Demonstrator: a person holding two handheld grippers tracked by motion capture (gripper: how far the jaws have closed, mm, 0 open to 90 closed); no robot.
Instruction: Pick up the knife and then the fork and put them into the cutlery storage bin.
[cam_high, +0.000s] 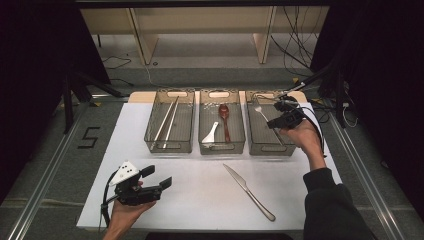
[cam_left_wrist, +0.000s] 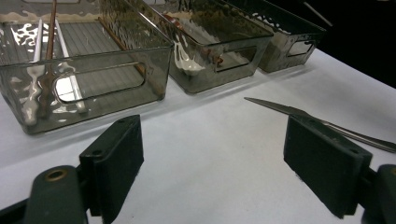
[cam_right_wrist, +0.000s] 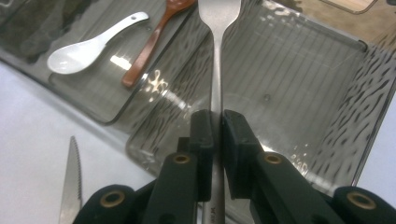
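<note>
My right gripper (cam_right_wrist: 217, 140) is shut on the handle of a metal fork (cam_right_wrist: 217, 70), held over the rightmost smoky plastic bin (cam_right_wrist: 303, 84), tines pointing away. From above, that gripper (cam_high: 284, 119) and the fork (cam_high: 260, 112) hang above the right bin (cam_high: 254, 142). My left gripper (cam_high: 157, 176) rests open near the table's front left with nothing between its jaws; in its own view the gripper (cam_left_wrist: 215, 154) faces the bins. A steel knife (cam_high: 247, 191) lies diagonally on the white table between the hands, and the knife (cam_left_wrist: 303, 116) passes behind the right-hand jaw.
The left bin (cam_high: 150, 136) holds chopsticks (cam_high: 169, 122). The middle bin (cam_high: 202, 145) holds a white spoon (cam_high: 211, 132) and a brown wooden spoon (cam_high: 225, 120). The white tabletop (cam_high: 200, 200) ends close to the hands; cables trail at the back right.
</note>
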